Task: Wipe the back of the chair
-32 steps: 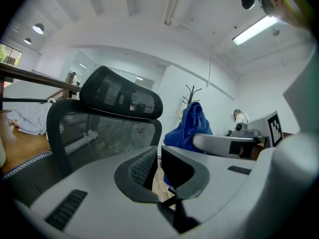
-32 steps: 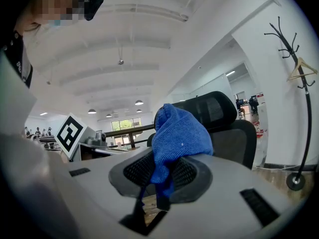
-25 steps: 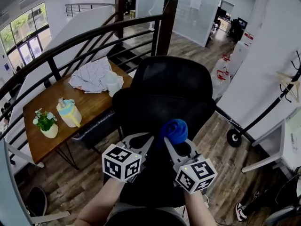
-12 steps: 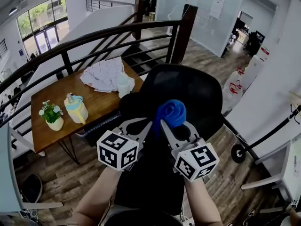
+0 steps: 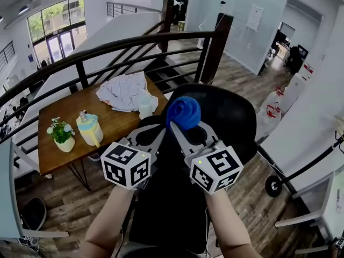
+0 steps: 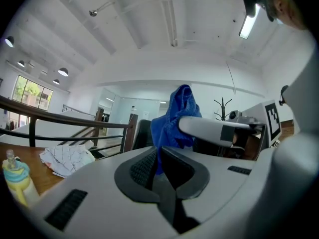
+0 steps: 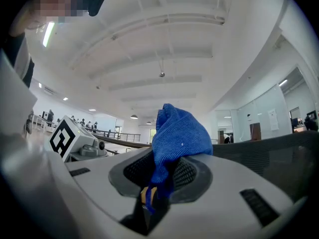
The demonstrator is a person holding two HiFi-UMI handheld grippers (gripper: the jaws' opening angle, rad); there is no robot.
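The right claw (image 5: 174, 124) is clenching a bunched blue cloth (image 5: 183, 112), with the fabric pinched between the jaws and bulging out above them in the right gripper view (image 7: 177, 133). The cloth is sitting over the upper left edge of the black mesh chair back (image 5: 228, 112), which is standing directly in front of the person (whether cloth and mesh are actually touching cannot be told). The left claw (image 5: 159, 135) is hovering just beside the right one, and its jaws are pressing together with nothing between them; the cloth is showing beyond them in the left gripper view (image 6: 174, 118). To the left of the chair, a wooden tabletop (image 5: 115, 122) is carrying a crumpled white sheet (image 5: 126, 92), a white cup (image 5: 145, 107), a yellow and blue jug (image 5: 88, 129) and a small potted plant (image 5: 62, 136). A dark curved railing (image 5: 107, 47) is running behind the tabletop.
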